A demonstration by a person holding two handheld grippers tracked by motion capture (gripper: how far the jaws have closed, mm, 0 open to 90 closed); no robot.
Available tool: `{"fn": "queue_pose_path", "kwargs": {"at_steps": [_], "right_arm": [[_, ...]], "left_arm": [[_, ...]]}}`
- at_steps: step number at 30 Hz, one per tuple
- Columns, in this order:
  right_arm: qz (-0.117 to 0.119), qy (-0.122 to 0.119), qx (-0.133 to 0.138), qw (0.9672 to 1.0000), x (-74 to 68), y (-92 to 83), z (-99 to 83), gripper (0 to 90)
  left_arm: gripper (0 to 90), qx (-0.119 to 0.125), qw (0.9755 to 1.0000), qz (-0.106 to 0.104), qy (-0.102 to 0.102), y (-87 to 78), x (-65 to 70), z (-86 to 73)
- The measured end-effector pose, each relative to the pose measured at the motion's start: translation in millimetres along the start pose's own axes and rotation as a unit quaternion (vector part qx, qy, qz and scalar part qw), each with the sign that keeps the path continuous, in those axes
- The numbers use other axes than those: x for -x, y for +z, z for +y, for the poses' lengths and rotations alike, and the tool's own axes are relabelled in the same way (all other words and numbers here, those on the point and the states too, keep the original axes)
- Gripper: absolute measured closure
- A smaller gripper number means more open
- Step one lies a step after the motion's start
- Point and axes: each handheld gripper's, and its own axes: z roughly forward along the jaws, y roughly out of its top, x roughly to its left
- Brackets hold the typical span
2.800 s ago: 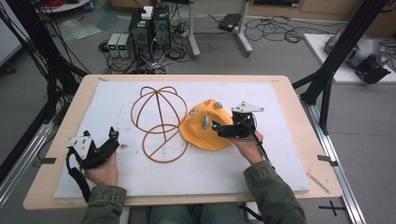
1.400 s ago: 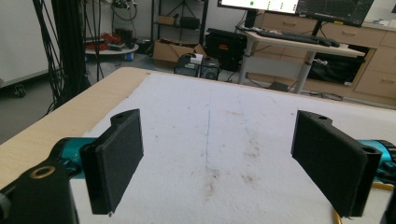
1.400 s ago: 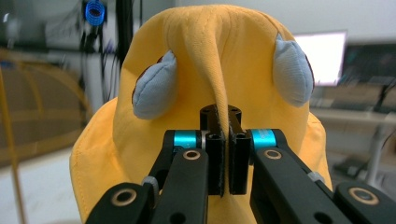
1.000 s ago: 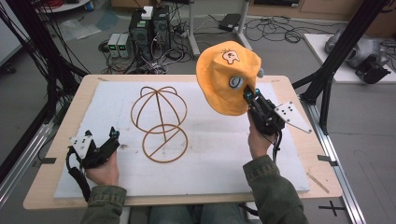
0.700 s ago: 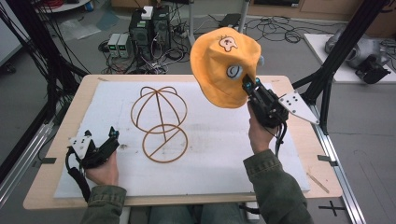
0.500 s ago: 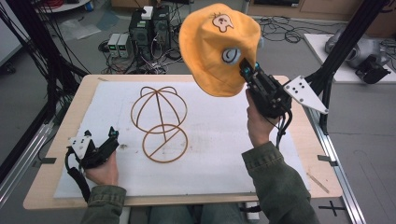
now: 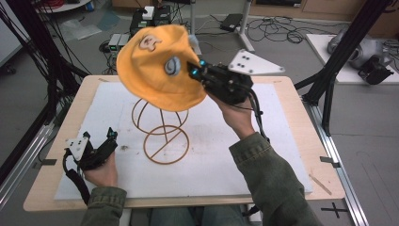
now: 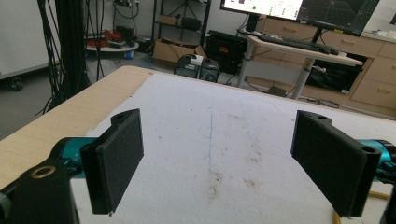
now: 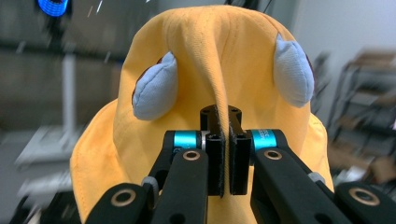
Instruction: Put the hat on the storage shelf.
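— What was seen high above the table (image 7: 291, 103)?

— A yellow hat (image 7: 157, 66) was held up in the air by the right gripper (image 7: 195, 73). It was hung over the top of the wire hat stand (image 7: 162, 136), and the stand's round top was hidden behind it. It could not be told whether hat and stand were touching. Only the hoop foot and some bent wires were left in sight, on the white mat (image 7: 207, 155).

— How was the hat held?

— In the right gripper view, a fold of the yellow cloth (image 9: 219, 70) was pinched between the two black jaws, which were pressed almost together. Two pale blue ear shapes (image 9: 154, 88) were sewn on the hat, one at each side. The room behind was blurred, and little could be made out there.

— And the picture on the hat?

— A small patch (image 7: 148, 42) was seen from above, but it was too small to be read.

— What about the left gripper (image 7: 101, 150)?

— It was rested low on the mat near the left edge, well apart from the stand. In the left gripper view its jaws were spread wide, and nothing was held between them. Only bare, stained mat (image 8: 224, 140) was seen in the gap. A bit of orange wire (image 8: 337, 216) was cut off at the bottom corner.
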Motion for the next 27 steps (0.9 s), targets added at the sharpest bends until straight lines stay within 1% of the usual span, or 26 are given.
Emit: {"fn": "queue_pose_path", "kwargs": {"at_steps": [1, 2, 3, 5, 6, 7, 8, 9, 10, 12, 13, 14, 16, 20, 22, 23, 24, 25, 26, 27], "right_arm": [[0.007, -0.001, -0.021, 0.9997, -1.1, 5.8, -2.9, 89.1], [0.007, -0.001, -0.021, 0.9997, -1.1, 5.8, -2.9, 89.1], [0.026, -0.003, -0.067, 0.9974, -2.6, 16.6, -10.6, 89.0], [0.038, -0.004, -0.093, 0.9949, -3.7, 22.9, -16.4, 89.0], [0.038, -0.004, -0.093, 0.9949, -3.7, 22.9, -16.4, 89.0], [0.046, 0.0, -0.106, 0.9933, -4.3, 25.5, -19.1, 88.9], [0.058, -0.001, -0.123, 0.9907, -3.9, 31.0, -23.8, 88.9], [0.058, -0.001, -0.123, 0.9907, -3.9, 31.0, -23.8, 88.9], [0.067, 0.005, -0.14, 0.9879, -3.6, 34.9, -27.2, 88.8], [0.066, 0.004, -0.157, 0.9855, -3.3, 37.6, -29.7, 88.6], [0.064, 0.001, -0.162, 0.9848, -3.3, 38.5, -31.0, 88.6], [0.063, 0.002, -0.166, 0.984, -3.9, 39.0, -31.9, 88.5], [0.066, -0.002, -0.168, 0.9835, -3.4, 40.2, -32.9, 88.5], [0.067, 0.005, -0.176, 0.9822, -2.9, 40.4, -33.9, 88.2], [0.066, 0.007, -0.176, 0.982, -2.9, 39.9, -34.9, 88.1], [0.066, 0.004, -0.171, 0.983, -1.7, 39.6, -35.9, 87.9], [0.065, 0.011, -0.17, 0.9831, -1.1, 38.8, -37.0, 87.0], [0.065, 0.017, -0.168, 0.9834, 0.2, 38.3, -39.0, 80.7], [0.071, 0.023, -0.167, 0.983, 1.1, 38.1, -40.2, 70.5], [0.082, 0.032, -0.165, 0.9823, 2.3, 38.3, -41.8, 62.7]], "left_arm": [[17.2, -0.001, 1.0, -0.001, 0.0, 0.1, 0.0, -0.1], [17.2, -0.001, 1.0, -0.001, 0.0, 0.1, 0.0, -0.1], [17.2, -0.001, 1.0, -0.001, 0.001, 0.3, -0.1, -0.1], [17.3, -0.002, 1.0, 0.0, 0.001, 0.4, 0.0, -0.2], [17.3, -0.001, 1.0, -0.001, -0.001, 0.7, 0.2, -0.3], [17.3, -0.002, 1.0, -0.001, -0.002, 0.7, 0.3, -0.3], [17.3, -0.002, 1.0, -0.001, -0.002, 0.4, 0.4, -0.2], [17.3, -0.002, 1.0, -0.001, -0.002, 0.4, 0.4, -0.2], [17.3, -0.002, 1.0, 0.0, -0.001, 0.3, 0.5, -0.2], [17.3, -0.001, 1.0, 0.0, -0.002, 0.4, 0.8, -0.2], [17.7, 0.001, 1.0, 0.0, -0.002, -0.3, 0.9, 0.0], [18.8, 0.004, 1.0, 0.001, 0.001, -1.2, 0.8, 0.5], [19.4, 0.008, 1.0, -0.001, 0.001, -2.0, 1.1, 1.2], [19.3, 0.006, 1.0, -0.003, -0.001, -1.1, 1.5, 0.9], [19.0, 0.003, 1.0, -0.006, -0.002, -0.9, 1.9, 0.6], [18.9, 0.003, 1.0, -0.006, 0.0, -0.8, 2.0, 0.6], [18.5, 0.002, 1.0, -0.005, 0.0, -0.7, 2.1, 0.6], [18.5, 0.001, 1.0, -0.006, 0.0, -0.3, 2.2, 0.4], [18.3, 0.0, 1.0, -0.006, 0.0, -0.1, 2.1, 0.3], [18.3, -0.001, 1.0, -0.007, 0.0, 0.2, 2.0, 0.0]]}}
